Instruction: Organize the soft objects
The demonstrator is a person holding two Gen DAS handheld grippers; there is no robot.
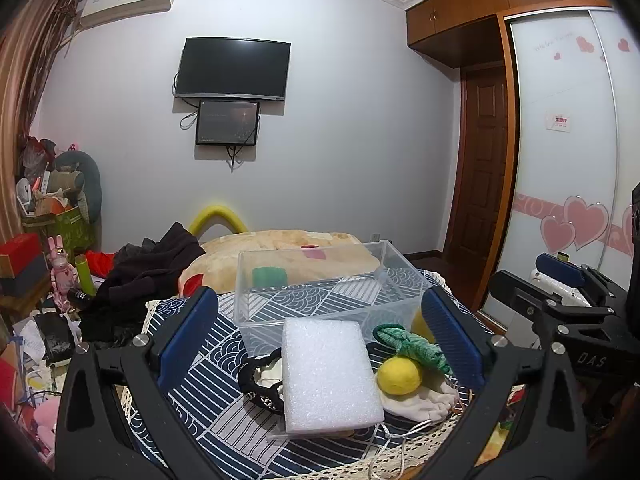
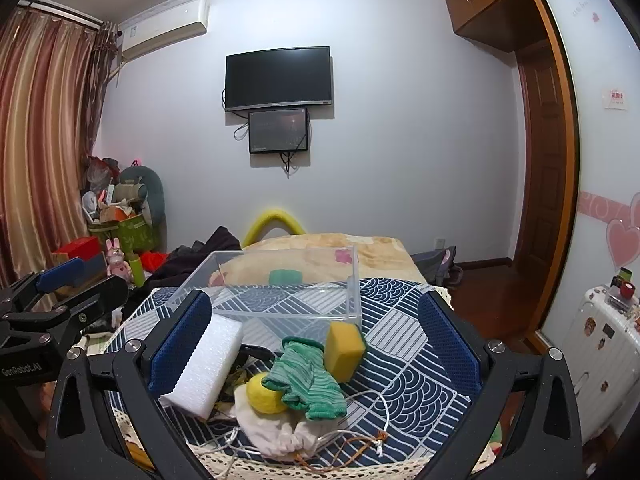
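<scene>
Progress: early. The clear plastic bin (image 1: 320, 280) stands on the patterned cloth (image 2: 412, 364), and the soft things lie in a loose heap in front of it, outside its walls. In the heap: a white foam block (image 1: 330, 372), propped at a slant over the others; a yellow ball (image 1: 399, 375); a green striped glove (image 2: 306, 380) draped across the ball; a yellow sponge (image 2: 344, 352) leaning near the bin's front right corner; a cream drawstring pouch (image 2: 272, 428) beneath; a black braided band (image 1: 256, 380) beside the foam. A green patch shows through the bin's far wall; I cannot tell whether it sits inside or on the bed behind. So sorting is, by my judgement, all or nearly all still to do. Left gripper (image 1: 320, 336): jaws spread wide, foam block between them but apparently clear of both pads, nothing held. Right gripper (image 2: 316, 348): also wide open, holding nothing; its left pad overlaps the foam's edge in view, contact uncertain.
</scene>
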